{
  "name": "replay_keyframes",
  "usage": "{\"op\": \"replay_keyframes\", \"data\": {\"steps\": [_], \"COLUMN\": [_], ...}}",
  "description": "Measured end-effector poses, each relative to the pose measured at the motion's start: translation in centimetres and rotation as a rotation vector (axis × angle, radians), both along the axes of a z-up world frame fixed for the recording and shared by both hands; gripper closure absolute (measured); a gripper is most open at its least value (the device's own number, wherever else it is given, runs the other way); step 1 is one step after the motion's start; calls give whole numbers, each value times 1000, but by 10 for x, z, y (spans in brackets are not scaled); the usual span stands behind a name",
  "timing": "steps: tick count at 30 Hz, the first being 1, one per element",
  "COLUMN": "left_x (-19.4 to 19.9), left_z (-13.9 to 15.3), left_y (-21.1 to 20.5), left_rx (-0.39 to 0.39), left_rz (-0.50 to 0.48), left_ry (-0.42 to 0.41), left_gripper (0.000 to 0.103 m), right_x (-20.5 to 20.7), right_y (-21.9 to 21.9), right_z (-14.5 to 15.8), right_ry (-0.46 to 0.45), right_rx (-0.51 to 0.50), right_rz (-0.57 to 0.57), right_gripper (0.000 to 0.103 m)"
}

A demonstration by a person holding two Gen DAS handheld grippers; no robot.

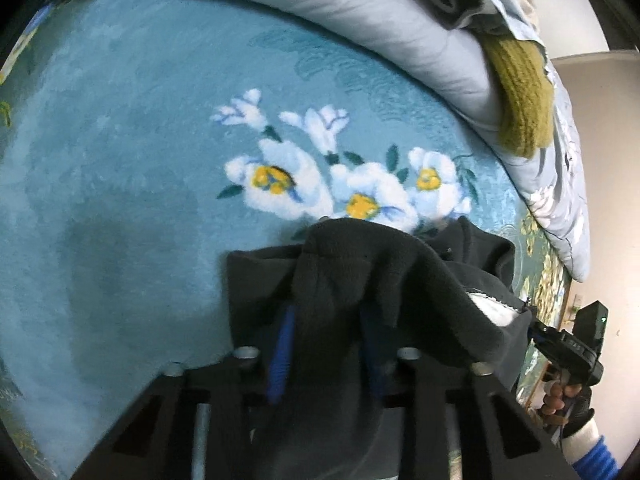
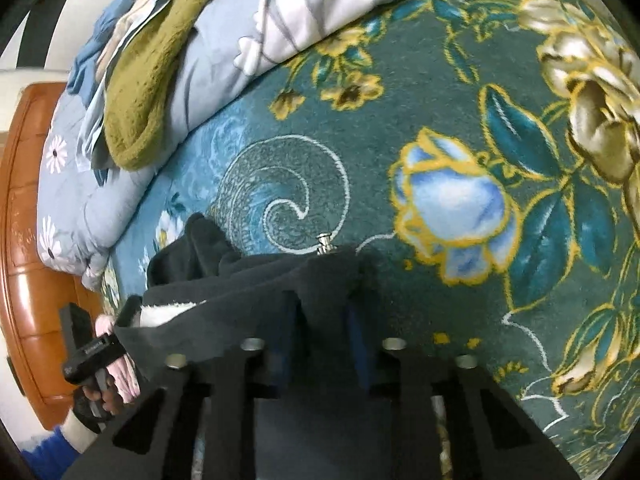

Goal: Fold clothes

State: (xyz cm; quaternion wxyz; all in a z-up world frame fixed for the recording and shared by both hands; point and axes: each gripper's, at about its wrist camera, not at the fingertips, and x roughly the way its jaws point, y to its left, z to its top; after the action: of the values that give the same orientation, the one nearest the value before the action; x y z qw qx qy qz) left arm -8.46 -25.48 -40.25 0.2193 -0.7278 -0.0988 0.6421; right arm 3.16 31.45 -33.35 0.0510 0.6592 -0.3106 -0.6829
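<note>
Over the teal flowered bed blanket (image 1: 120, 140), I have both tongs, left (image 1: 326, 344) and right (image 2: 320, 340), pinched narrow on one edge of the black fleece zip garment (image 1: 360, 280). It looks soft, light, floppy; I judge edge grips near corners suit it best.

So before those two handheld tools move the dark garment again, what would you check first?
1. Left tool pinching the black fleece garment: ok, fabric bunched between its blue pads.
2. Right tool gripping the same garment: ok.
3. Cloth between the tools hanging free: cannot tell, its lower part is hidden.
4. Teal floral blanket ahead has bare room: ok.
5. Olive knitted item and pale blue quilt apart from the garment: ok.
</note>
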Motion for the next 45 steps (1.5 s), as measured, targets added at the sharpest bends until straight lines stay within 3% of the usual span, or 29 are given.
{"op": "replay_keyframes", "data": {"steps": [3, 7, 14, 20, 26, 31, 34, 36, 39, 40, 42, 45], "left_x": [0, -2, -7, -13, -3, -10, -11, -9, -1, 2, 14, 34], "left_z": [17, 43, 8, 16, -12, 0, 17, 32, 53, 58, 63, 58], "left_y": [-8, -34, -40, -34, -43, -35, -28, -25, -15, -13, -18, -29], "left_rx": [33, 85, 15, 36, -14, 1, 13, 30, 66, 78, 101, 91], "left_rz": [46, 155, 207, 181, 218, 174, 123, 96, 86, 90, 103, 125], "left_ry": [37, 107, 59, 95, 2, -21, 0, 28, 80, 92, 86, 29], "left_gripper": [91, 93, 93, 93, 92, 87, 63, 39, 19, 17, 16, 16], "right_x": [1, 5, -7, -16, -15, -20, -19, -14, 1, 8, 26, 59], "right_y": [1, 28, 25, 28, 23, 20, 21, 22, 26, 28, 32, 38], "right_z": [12, 42, 1, 0, -23, -19, -9, 0, 16, 21, 29, 37], "right_ry": [29, 144, 41, 52, -21, -34, -28, -14, 18, 27, 39, 42], "right_rx": [-3, -39, -20, 1, 21, 16, 22, 25, 9, 9, -11, -60], "right_rz": [-5, -128, -182, -157, -148, -124, -114, -118, -136, -141, -165, -214], "right_gripper": [93, 94, 94, 94, 94, 91, 85, 62, 60, 58, 35, 34]}}
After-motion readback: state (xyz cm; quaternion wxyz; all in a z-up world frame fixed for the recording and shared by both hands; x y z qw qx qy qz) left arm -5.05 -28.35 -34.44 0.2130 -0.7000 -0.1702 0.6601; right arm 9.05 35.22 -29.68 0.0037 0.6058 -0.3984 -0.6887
